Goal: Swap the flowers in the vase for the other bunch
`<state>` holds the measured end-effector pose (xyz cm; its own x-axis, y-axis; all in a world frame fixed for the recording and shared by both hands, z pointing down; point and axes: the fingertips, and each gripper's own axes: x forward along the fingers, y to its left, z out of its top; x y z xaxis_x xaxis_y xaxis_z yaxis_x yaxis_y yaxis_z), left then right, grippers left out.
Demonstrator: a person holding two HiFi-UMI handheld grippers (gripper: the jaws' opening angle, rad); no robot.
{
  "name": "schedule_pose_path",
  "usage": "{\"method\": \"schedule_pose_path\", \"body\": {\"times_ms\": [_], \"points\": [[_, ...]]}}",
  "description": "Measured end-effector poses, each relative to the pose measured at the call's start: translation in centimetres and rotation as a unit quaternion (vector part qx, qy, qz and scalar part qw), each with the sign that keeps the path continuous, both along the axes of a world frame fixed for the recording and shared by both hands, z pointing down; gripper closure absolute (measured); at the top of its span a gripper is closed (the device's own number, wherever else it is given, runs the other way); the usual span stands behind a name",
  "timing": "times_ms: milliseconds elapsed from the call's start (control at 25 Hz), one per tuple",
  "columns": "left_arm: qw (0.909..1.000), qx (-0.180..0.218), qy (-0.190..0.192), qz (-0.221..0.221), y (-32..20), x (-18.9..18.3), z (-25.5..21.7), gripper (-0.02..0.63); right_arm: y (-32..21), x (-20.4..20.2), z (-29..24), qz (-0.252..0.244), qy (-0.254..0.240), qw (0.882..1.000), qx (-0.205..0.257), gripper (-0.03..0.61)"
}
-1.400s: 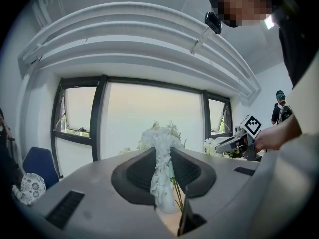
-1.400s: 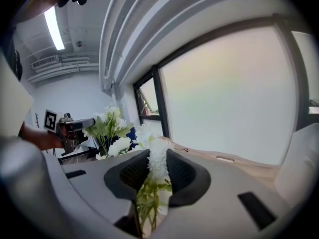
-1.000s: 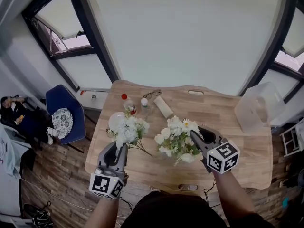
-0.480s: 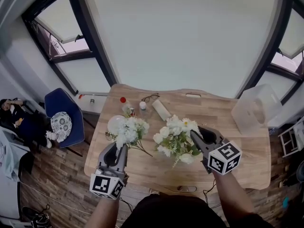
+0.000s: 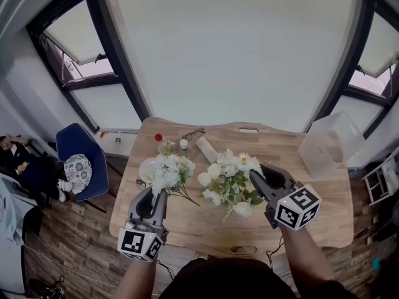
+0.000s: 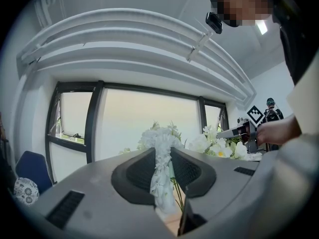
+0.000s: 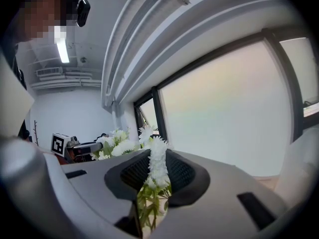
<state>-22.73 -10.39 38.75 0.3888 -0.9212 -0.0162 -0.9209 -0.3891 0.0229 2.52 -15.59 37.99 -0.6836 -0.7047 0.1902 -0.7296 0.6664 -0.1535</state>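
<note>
I hold a bunch in each gripper over the wooden table (image 5: 312,210). My left gripper (image 5: 162,195) is shut on the stems of an all-white bunch (image 5: 169,169); its blooms (image 6: 159,138) stand between the jaws. My right gripper (image 5: 255,176) is shut on a second bunch (image 5: 229,182) of white flowers, a daisy and green leaves, lifted off the table; its blooms and stems (image 7: 155,171) fill the jaw gap. A pale round vessel (image 5: 147,168), perhaps the vase, is partly hidden behind the left bunch.
At the table's far side stand two small bottles (image 5: 159,143), a pair of glasses (image 5: 194,133) and a pale roll (image 5: 206,149). A clear plastic box (image 5: 327,145) sits at the right edge. A blue chair (image 5: 78,161) stands on the floor at left.
My right gripper has risen a little with its bunch. The left gripper and its white bunch have stayed put.
</note>
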Motion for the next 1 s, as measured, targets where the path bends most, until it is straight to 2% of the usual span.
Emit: {"method": "schedule_pose_path", "body": {"times_ms": [840,1000], "points": [[0.9984,0.046,0.003,0.032,-1.7,1.4,-3.6,0.529,2.2,2.5,-7.9,0.027,-0.047,0.996,0.071,0.469],[0.9976,0.054,0.001,0.044,-2.0,3.3,-4.6,0.529,2.7,4.6,-9.0,0.040,-0.049,0.995,0.082,0.470]]}}
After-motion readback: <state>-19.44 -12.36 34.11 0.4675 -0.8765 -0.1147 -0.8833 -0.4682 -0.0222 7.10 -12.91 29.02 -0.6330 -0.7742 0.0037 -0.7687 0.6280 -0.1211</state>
